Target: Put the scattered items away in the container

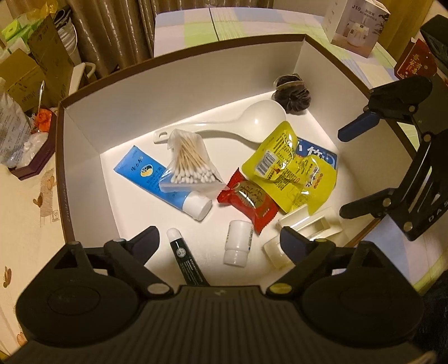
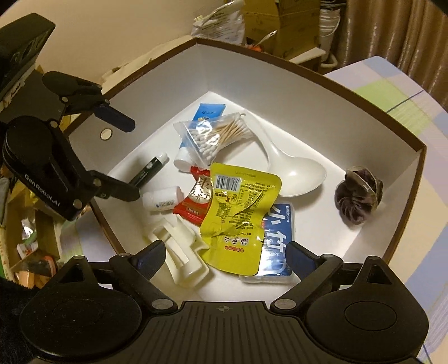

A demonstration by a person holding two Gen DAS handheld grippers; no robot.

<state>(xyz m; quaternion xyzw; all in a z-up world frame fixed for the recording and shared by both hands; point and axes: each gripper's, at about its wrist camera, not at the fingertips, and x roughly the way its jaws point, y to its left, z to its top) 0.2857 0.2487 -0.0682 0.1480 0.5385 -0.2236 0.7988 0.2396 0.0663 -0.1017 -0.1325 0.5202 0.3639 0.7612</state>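
Observation:
A white box with a brown rim point(image 1: 179, 53) point(image 2: 308, 70) holds the items: a white spoon point(image 1: 252, 119) point(image 2: 296, 173), a cotton swab bag point(image 1: 190, 165) point(image 2: 212, 134), a blue tube point(image 1: 140, 170), a red sachet point(image 1: 249, 201), a yellow packet point(image 1: 291, 168) point(image 2: 238, 207), a blue tissue pack point(image 2: 280, 226), a small white bottle point(image 1: 238, 243) point(image 2: 162, 200), a black lip balm point(image 1: 182, 257) point(image 2: 148, 168), a white plastic piece point(image 1: 305, 226) point(image 2: 182, 252) and a dark scrunchie point(image 1: 292, 92) point(image 2: 358, 196). My left gripper point(image 1: 221, 240) point(image 2: 134, 159) is open and empty over the near edge. My right gripper point(image 2: 224, 256) point(image 1: 340, 173) is open and empty.
Cardboard boxes point(image 1: 33, 67) and a dark tray with bags point(image 1: 25, 168) stand to the left of the box. A white product box point(image 1: 355, 25) and a red carton point(image 1: 417, 61) stand at the back right on a checked cloth point(image 1: 196, 25).

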